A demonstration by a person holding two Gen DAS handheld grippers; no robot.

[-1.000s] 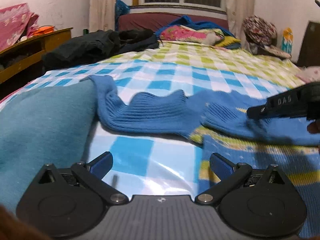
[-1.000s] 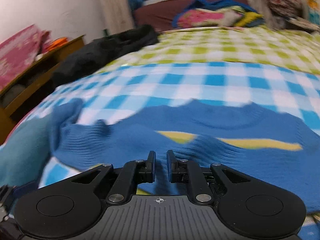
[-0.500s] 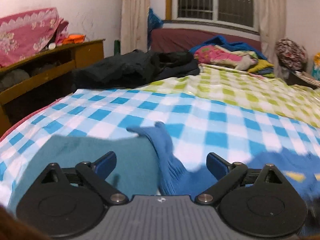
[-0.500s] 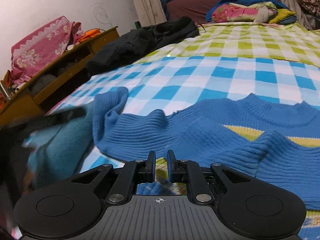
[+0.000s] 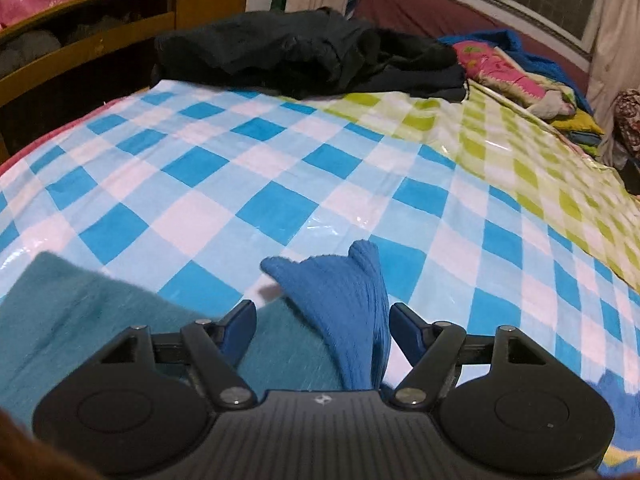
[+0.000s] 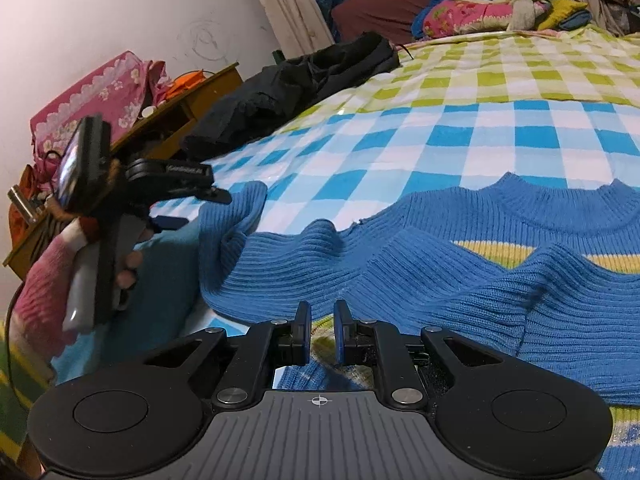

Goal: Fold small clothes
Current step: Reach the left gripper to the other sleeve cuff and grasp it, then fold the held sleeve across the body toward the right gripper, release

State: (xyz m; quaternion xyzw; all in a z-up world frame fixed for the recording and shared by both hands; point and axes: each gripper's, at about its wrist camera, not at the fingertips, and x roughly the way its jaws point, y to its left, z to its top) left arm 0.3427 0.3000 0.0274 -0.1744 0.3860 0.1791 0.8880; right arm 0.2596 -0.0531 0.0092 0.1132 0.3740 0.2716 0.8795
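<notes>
On a checked bed (image 5: 280,168), the left gripper (image 5: 322,320) is closing its spread fingers around a blue sweater (image 6: 460,256) sleeve (image 5: 344,300) beside teal cloth (image 5: 100,320). The right gripper (image 6: 319,332), fingers nearly together and pinching nothing, hovers over the sweater's hem.

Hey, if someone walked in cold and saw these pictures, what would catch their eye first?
Probably the bright blue knit sweater spread on the checked bed cover, its sleeve lying between the closing jaws of the left gripper. Next, the black heap of clothes at the far edge of the bed, and the teal garment beside the sleeve.
</notes>
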